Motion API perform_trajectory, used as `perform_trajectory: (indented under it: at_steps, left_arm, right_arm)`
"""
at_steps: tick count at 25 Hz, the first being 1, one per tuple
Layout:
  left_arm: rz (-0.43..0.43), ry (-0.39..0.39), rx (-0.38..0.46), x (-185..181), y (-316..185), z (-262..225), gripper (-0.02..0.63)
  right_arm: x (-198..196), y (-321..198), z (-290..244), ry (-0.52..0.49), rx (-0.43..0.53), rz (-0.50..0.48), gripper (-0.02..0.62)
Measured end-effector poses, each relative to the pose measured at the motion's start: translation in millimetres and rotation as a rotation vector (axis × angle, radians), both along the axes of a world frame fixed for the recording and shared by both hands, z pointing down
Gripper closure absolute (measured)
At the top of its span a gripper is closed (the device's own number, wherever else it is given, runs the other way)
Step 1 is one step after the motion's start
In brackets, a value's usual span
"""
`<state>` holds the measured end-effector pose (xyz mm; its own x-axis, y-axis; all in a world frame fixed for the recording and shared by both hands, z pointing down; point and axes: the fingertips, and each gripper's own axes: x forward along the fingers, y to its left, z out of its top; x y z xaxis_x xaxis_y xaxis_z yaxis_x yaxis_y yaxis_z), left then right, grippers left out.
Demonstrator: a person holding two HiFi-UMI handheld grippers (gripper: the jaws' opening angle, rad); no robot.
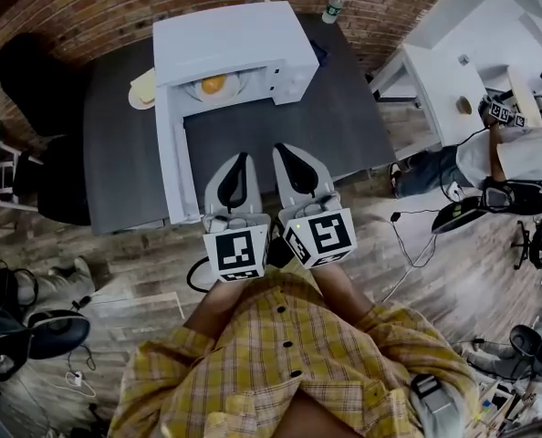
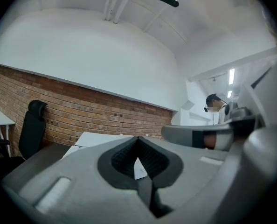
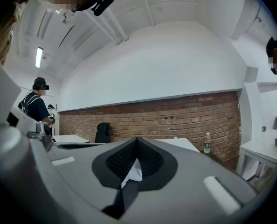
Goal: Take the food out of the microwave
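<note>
A white microwave stands on a dark table, its door swung open to the left. Inside it lies a plate with yellow food. My left gripper and right gripper are side by side above the table's front, tips short of the microwave's opening. Both are shut with nothing between the jaws. In the left gripper view the left gripper points level over the microwave's white top. The right gripper likewise points level at the brick wall.
A second plate sits on the table left of the microwave. Two water bottles stand at the table's back edge. A black chair is at the left, a white table and a seated person at the right. Cables lie on the floor.
</note>
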<state>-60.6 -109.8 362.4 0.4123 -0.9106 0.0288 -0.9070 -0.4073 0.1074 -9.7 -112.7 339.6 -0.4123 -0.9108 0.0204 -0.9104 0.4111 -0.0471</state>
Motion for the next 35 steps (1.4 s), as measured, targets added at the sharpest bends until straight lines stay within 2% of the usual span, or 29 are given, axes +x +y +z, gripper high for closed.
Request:
perform_trajectory:
  at_steps: [10, 17, 23, 28, 31, 35]
  left_arm:
    - [-0.044, 0.028, -0.037, 10.7, -45.2, 6.5, 0.607]
    - [-0.091, 0.045, -0.092, 7.5, -78.7, 26.0, 0.607]
    - [-0.094, 0.147, -0.192, 12.1, -107.9, 53.0, 0.608]
    - [-0.095, 0.222, -0.233, 14.2, -129.9, 73.9, 0.607]
    - [-0.088, 0.294, -0.291, 16.2, -143.0, 92.0, 0.563]
    - [-0.109, 0.384, -0.391, 13.4, -159.6, 125.8, 0.548]
  right_arm:
    - [8.8, -42.9, 3.3, -0.012, -0.002, -0.075, 0.594]
    - [10.3, -67.9, 17.3, -0.005, -0.018, -0.112, 0.594]
    - [15.5, -86.4, 27.3, -0.002, -0.033, -0.129, 0.594]
    - [21.7, -99.2, 33.7, -0.005, -0.051, -0.145, 0.594]
    - [25.9, -106.9, 40.6, -0.013, -0.068, -0.150, 0.593]
    - [29.2, -117.6, 48.8, -0.019, -0.087, -0.152, 0.594]
